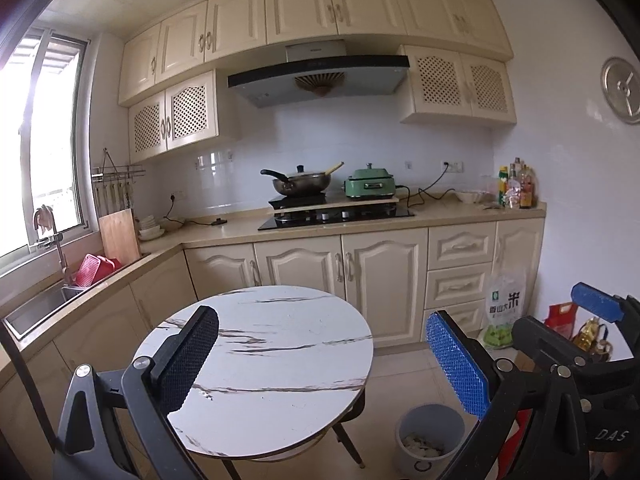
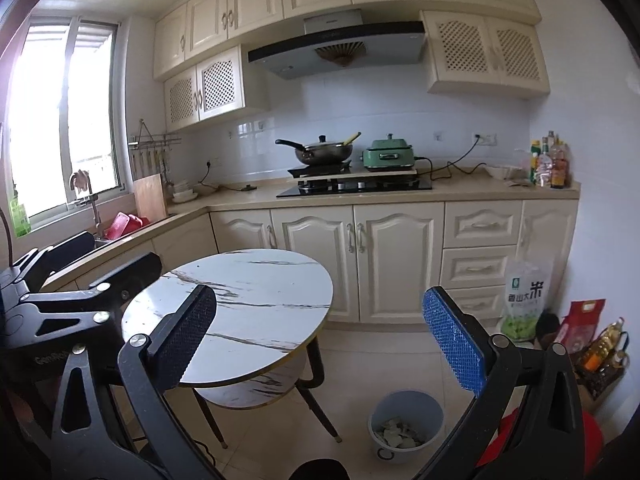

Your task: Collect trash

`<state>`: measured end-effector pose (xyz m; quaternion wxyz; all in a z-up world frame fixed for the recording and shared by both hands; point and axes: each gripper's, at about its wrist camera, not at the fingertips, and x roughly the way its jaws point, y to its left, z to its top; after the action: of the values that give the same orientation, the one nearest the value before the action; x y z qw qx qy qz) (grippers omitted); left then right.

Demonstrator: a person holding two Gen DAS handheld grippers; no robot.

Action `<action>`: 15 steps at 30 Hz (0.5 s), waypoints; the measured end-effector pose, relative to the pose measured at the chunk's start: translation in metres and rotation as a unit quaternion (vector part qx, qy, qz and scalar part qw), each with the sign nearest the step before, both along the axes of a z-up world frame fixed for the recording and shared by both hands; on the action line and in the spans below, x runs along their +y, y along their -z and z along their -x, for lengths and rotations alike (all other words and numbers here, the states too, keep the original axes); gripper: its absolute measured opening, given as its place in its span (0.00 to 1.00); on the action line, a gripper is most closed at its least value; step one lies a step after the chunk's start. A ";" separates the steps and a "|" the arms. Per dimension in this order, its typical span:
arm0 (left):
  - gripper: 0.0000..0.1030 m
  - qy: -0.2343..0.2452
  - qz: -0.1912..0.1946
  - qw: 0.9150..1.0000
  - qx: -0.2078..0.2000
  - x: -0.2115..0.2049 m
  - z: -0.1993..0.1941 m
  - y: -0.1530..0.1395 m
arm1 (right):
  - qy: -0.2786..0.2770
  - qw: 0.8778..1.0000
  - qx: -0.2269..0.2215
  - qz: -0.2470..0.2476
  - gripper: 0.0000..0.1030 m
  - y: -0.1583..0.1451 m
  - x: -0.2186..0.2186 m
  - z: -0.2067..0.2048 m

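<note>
One round marble-look table [image 1: 280, 332] is seen in the middle of the kitchen floor, and its top is bare. One grey bin [image 1: 430, 436] is seen on the floor just beside the table's right legs, with pale scraps of trash [image 2: 400, 436] lying in its bottom. One dark wok [image 1: 300, 184] and one green cooker [image 1: 370, 186] are set side by side above the stove, well apart from the table. One rice bag [image 2: 524, 300] is leaned against the drawers on the right.

The left gripper [image 1: 322, 364] is held wide open over the near edge of the table, and nothing is gripped between its two pads (one black, one blue). The right gripper [image 2: 320, 344] is also spread wide open and is holding nothing.

In the left wrist view, the right gripper is seen at the right edge, with one blue pad [image 1: 596, 302] up in front of the floor bags. In the right wrist view, the left gripper's black frame [image 2: 80, 284] is seen at the left edge. A lower shelf [image 2: 256, 388] under the table top is seen clearly only in the right wrist view, and so is one green bottle [image 2: 19, 216] by the window.
</note>
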<state>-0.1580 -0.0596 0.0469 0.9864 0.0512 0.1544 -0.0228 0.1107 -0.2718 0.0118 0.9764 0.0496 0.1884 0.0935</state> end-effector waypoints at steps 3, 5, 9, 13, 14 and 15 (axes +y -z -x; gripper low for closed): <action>0.99 0.003 0.000 1.000 0.001 0.001 -0.005 -0.002 | 0.004 1.000 -0.001 -0.003 1.00 0.000 -0.003 0.000; 0.99 0.003 -0.001 1.000 0.000 0.002 -0.007 -0.002 | 0.007 1.000 -0.002 -0.004 1.00 -0.001 -0.004 0.001; 0.99 0.006 0.002 1.000 -0.001 0.008 -0.008 -0.002 | 0.008 1.000 -0.006 -0.006 1.00 -0.003 -0.005 0.001; 0.99 0.004 0.003 1.000 -0.002 0.010 -0.012 -0.003 | 0.012 1.000 -0.008 -0.002 1.00 -0.005 -0.005 0.001; 0.99 0.003 0.003 1.000 -0.003 0.009 -0.009 0.000 | 0.012 1.000 -0.008 -0.002 1.00 -0.005 -0.004 0.001; 0.99 0.003 0.003 1.000 -0.004 0.010 -0.009 0.000 | 0.013 1.000 -0.009 -0.002 1.00 -0.005 -0.004 0.001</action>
<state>-0.1485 -0.0499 0.0466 0.9870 0.0491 0.1505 -0.0261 0.1094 -0.2759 0.0164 0.9789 0.0530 0.1793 0.0820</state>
